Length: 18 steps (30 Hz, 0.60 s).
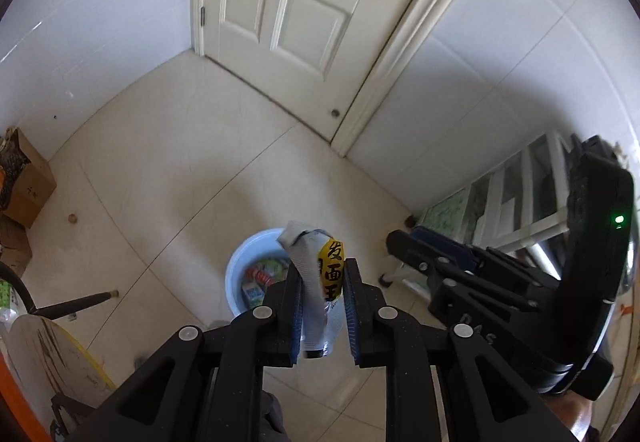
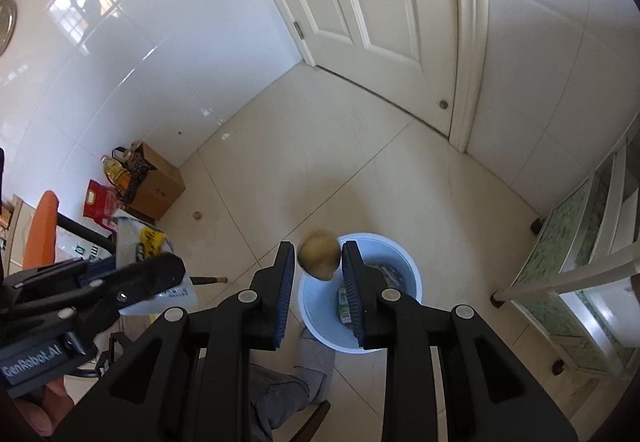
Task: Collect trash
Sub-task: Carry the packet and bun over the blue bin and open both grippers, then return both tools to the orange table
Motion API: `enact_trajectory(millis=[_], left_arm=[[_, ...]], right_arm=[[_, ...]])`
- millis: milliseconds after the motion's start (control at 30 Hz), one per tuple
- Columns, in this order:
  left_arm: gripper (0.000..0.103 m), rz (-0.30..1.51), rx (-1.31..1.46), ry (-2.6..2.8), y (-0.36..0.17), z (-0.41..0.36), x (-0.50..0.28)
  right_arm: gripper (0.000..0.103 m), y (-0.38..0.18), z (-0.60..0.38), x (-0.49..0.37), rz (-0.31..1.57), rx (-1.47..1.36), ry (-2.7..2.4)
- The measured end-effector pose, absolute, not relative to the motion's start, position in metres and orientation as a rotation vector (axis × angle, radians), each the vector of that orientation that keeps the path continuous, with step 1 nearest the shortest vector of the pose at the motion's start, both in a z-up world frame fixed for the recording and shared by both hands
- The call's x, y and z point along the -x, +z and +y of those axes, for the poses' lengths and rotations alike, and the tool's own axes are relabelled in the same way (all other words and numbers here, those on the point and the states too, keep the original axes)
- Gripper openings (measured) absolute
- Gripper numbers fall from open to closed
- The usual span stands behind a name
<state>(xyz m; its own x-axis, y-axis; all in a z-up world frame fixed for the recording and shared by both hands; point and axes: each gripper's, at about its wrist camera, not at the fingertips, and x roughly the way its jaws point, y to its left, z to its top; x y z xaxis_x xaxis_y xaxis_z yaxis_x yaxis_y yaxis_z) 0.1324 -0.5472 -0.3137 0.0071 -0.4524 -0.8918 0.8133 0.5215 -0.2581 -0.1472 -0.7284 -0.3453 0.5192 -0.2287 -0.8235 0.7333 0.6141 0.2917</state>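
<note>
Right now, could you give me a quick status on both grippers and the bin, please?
Left gripper shut on snack wrapper. Right gripper shut on brown ball. Both above blue bin, trash already inside. Nothing blocking the drop.
</note>
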Motion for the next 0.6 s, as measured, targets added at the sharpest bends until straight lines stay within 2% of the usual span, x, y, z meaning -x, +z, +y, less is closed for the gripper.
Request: enact_trajectory(millis=[100, 133, 167, 200, 233, 267, 300, 333, 367, 400, 467, 600], left_arm=[[0.019, 1.215, -0.394, -1.014, -0.317, -0.556, -0.137], [0.026, 1.214, -0.396, -1.009, -0.316, -0.556, -0.136], [0.039, 1.211, -0.398, -1.002, -0.318, -0.565, -0.140], [0.047, 1.205, -0.399, -0.992, -0.317, -0.567, -0.143], [0.059, 1.199, -0.399, -0.985, -0.317, -0.569, -0.145], [0.069, 1.191, -0.404, -0.974, -0.316, -0.569, -0.144], [0.072, 1.178, -0.410, -0.961, -0.315, -0.569, -0.144], [0.076, 1.161, -0.417, -0.951, -0.311, -0.568, -0.142], [0.083, 1.147, -0.425, -0.940, -0.314, -0.569, -0.142], [0.086, 1.133, -0.431, -0.927, -0.311, -0.567, -0.138], [0.092, 1.083, -0.444, -0.898, -0.301, -0.560, -0.129], [0.094, 1.023, -0.428, -0.880, -0.279, -0.539, -0.110]], right_arm=[[0.027, -0.352, -0.733, 0.149, 0.838, -0.706, -0.639], [0.027, -0.354, -0.734, 0.150, 0.838, -0.711, -0.638], [0.030, -0.354, -0.735, 0.150, 0.840, -0.712, -0.639], [0.035, -0.355, -0.736, 0.150, 0.841, -0.711, -0.640], [0.038, -0.355, -0.736, 0.151, 0.840, -0.712, -0.642], [0.047, -0.354, -0.736, 0.151, 0.839, -0.713, -0.645], [0.062, -0.353, -0.736, 0.152, 0.836, -0.714, -0.651], [0.072, -0.352, -0.736, 0.154, 0.832, -0.715, -0.656], [0.090, -0.351, -0.736, 0.155, 0.826, -0.716, -0.664], [0.101, -0.348, -0.734, 0.158, 0.812, -0.716, -0.683], [0.103, -0.342, -0.732, 0.162, 0.794, -0.705, -0.727], [0.103, -0.328, -0.724, 0.166, 0.788, -0.691, -0.754]])
